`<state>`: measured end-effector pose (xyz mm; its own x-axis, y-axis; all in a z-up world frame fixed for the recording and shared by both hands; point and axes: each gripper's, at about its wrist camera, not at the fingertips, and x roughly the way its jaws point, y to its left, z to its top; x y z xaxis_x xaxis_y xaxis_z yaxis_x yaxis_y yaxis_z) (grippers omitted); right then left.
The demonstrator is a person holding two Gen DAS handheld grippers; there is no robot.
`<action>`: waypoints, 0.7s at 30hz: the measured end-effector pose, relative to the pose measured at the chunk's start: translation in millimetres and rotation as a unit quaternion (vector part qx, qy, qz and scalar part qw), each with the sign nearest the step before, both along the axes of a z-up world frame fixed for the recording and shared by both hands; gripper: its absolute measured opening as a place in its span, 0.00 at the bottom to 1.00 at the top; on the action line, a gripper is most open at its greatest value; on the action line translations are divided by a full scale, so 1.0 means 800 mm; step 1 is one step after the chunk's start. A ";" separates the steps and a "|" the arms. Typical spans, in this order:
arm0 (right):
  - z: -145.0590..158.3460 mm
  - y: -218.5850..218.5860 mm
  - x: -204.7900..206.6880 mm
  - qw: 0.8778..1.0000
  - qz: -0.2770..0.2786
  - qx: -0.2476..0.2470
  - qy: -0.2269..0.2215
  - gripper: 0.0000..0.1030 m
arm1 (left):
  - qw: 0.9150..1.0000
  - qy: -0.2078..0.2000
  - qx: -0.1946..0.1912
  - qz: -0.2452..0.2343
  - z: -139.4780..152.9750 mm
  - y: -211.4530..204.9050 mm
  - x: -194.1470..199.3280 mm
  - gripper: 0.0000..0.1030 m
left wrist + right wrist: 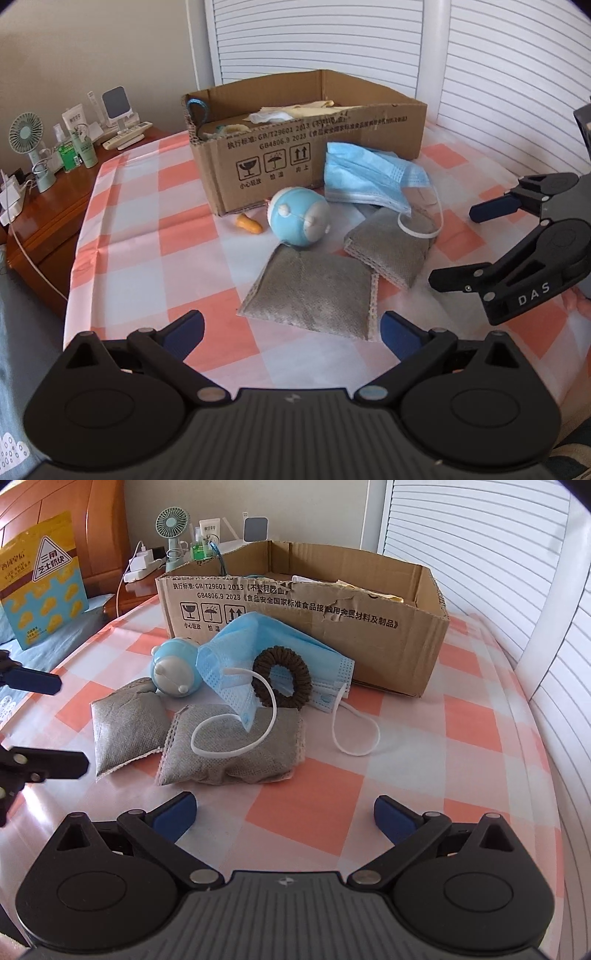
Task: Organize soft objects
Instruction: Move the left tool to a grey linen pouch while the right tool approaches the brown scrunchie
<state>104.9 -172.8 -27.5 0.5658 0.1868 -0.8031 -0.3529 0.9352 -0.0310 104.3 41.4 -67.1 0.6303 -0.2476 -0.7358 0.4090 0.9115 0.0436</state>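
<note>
An open cardboard box (306,147) (332,605) stands on the checked cloth and holds pale fabric items. In front of it lie a blue face mask (369,177) (258,646), a round blue toy (299,218) (173,672), a brown scrunchie (282,681) on the mask, and two grey pouches, the left pouch (314,295) (125,727) and the right pouch (391,247) (232,749). A mask loop drapes over the right pouch. My left gripper (291,332) (55,723) hangs open just before the left pouch. My right gripper (284,812) (456,245) is open and empty, short of the right pouch.
An orange earplug (249,224) lies by the box's left corner. A wooden nightstand (48,221) at the left carries a small fan (26,133), bottles and chargers. A yellow snack bag (40,576) leans on the headboard. White louvred doors (498,74) stand behind.
</note>
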 end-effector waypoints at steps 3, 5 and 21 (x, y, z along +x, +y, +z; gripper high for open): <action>0.000 0.000 -0.001 1.000 0.000 0.001 -0.002 1.00 | 1.000 0.008 0.007 -0.016 -0.012 -0.005 0.011 0.98; 0.000 0.000 -0.001 1.000 0.002 0.001 -0.003 1.00 | 0.999 0.011 0.006 -0.031 -0.016 -0.007 0.016 0.98; 0.000 -0.007 -0.012 0.999 0.027 0.010 -0.020 1.00 | 0.996 0.017 -0.025 -0.084 -0.015 -0.016 0.047 0.75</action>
